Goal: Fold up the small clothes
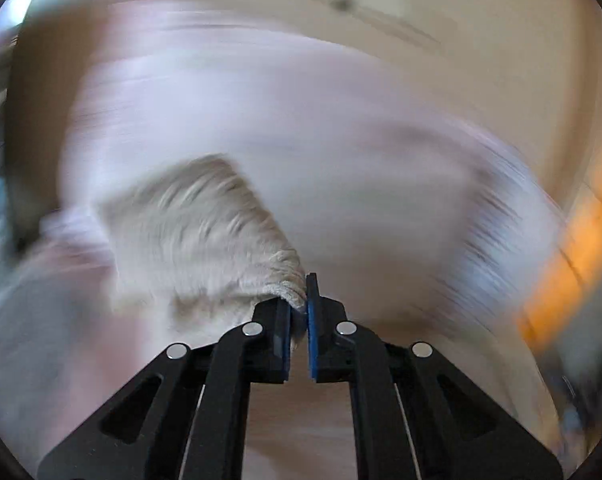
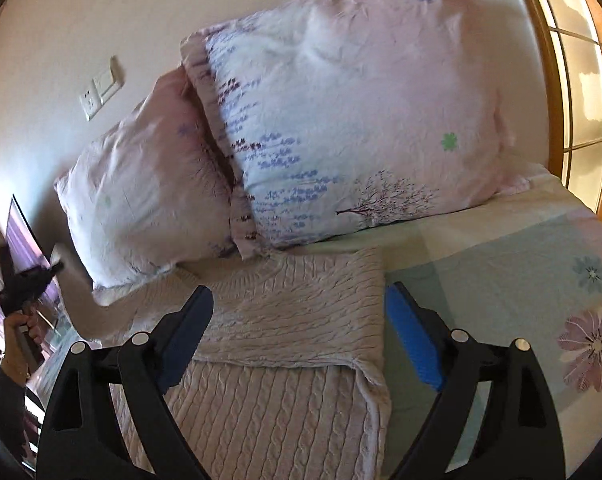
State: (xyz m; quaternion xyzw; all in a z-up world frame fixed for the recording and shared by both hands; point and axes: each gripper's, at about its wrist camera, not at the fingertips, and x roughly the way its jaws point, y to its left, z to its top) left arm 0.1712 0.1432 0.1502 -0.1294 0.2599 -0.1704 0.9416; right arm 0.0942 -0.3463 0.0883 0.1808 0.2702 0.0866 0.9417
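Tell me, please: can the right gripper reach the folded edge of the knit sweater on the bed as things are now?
Probably yes. The right gripper is open and hangs just over the knit sweater, whose folded edge lies between its fingers with nothing over it. The pillows sit farther back, out of its way.

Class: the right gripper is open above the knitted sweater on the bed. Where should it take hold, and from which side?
Grip the sweater's free right-hand edge, near the corner of the folded layer, coming from the bare sheet side. There the knit is thin and unobstructed; the pillows crowd its far end.
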